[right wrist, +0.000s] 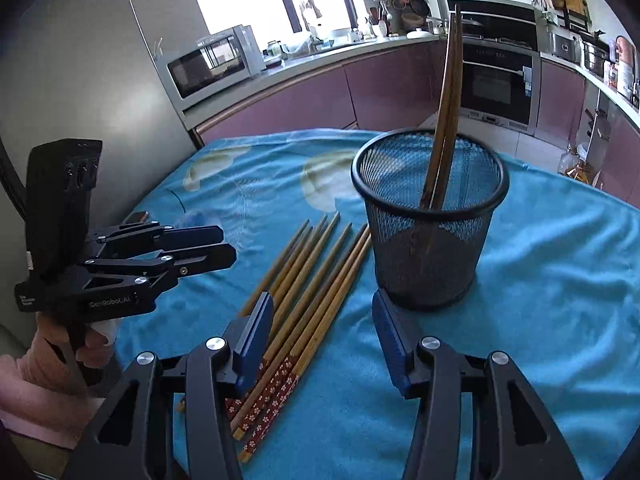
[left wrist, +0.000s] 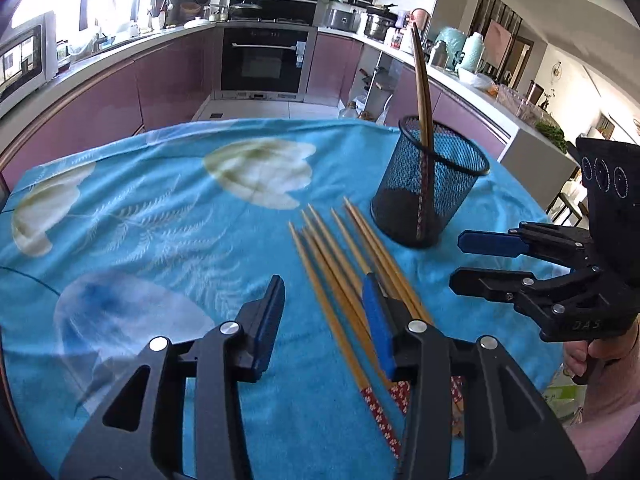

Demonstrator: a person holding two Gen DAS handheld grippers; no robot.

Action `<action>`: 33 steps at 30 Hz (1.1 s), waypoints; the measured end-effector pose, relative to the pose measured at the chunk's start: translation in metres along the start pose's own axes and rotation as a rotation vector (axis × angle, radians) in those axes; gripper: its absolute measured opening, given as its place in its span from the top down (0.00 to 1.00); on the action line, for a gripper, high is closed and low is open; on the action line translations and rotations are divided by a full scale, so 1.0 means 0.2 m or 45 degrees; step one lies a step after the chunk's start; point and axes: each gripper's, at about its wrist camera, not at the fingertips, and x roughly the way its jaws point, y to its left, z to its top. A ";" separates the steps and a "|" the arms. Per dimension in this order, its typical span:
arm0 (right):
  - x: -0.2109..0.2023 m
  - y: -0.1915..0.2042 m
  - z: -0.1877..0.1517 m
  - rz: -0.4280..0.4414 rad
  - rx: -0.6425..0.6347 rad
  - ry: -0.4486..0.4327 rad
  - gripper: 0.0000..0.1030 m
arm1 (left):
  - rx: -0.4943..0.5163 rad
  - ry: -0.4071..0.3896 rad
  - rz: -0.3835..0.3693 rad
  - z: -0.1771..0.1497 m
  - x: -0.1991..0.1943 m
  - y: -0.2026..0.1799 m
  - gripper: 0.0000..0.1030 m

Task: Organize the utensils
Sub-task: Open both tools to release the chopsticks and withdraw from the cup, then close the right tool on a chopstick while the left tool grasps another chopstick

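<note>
Mid-sort: two chopsticks [right wrist: 446, 120] stood in the mesh cup [right wrist: 428, 240], rest of the bundle [right wrist: 312, 292] lay beside it. My left gripper [left wrist: 324, 312] & right gripper [right wrist: 322, 336] both gaped, empty — next, I'd judged, pinch another pair.

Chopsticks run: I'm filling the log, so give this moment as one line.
stage: sorting | mesh cup: upright, two chopsticks inside | loose chopsticks: flat on cloth | left tongs: open, empty | right tongs: open, empty

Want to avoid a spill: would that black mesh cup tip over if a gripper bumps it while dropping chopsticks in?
Probably fairly easily. The mesh cup looks light, being see-through wire, and two tall chopsticks lean far above its rim, likely raising its balance point. It narrows toward the base and stands on a wrinkled cloth, so a nudge might slide or rock it.
</note>
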 end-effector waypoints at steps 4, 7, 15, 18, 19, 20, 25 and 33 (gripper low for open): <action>0.05 0.01 -0.05 -0.034 0.024 0.029 0.52 | 0.003 0.043 0.008 -0.08 0.05 -0.01 0.59; 0.07 0.01 -0.07 -0.056 0.043 0.034 0.52 | 0.004 0.061 0.018 -0.12 0.06 -0.03 0.59; 0.09 0.03 -0.10 -0.133 0.025 0.039 0.52 | 0.005 0.088 0.046 -0.16 0.08 -0.05 0.59; 0.11 0.04 -0.10 -0.161 0.012 0.046 0.52 | 0.013 0.092 0.053 -0.16 0.09 -0.06 0.59; 0.11 0.04 -0.10 -0.170 0.008 0.048 0.52 | 0.015 0.095 0.058 -0.16 0.09 -0.06 0.59; 0.12 0.05 -0.10 -0.176 0.004 0.047 0.53 | 0.018 0.096 0.064 -0.16 0.09 -0.07 0.59; 0.12 0.04 -0.11 -0.201 -0.001 0.054 0.53 | 0.026 0.104 0.084 -0.16 0.11 -0.07 0.60; 0.10 0.03 -0.11 -0.225 -0.006 0.070 0.61 | 0.004 0.114 0.097 -0.17 0.10 -0.03 0.69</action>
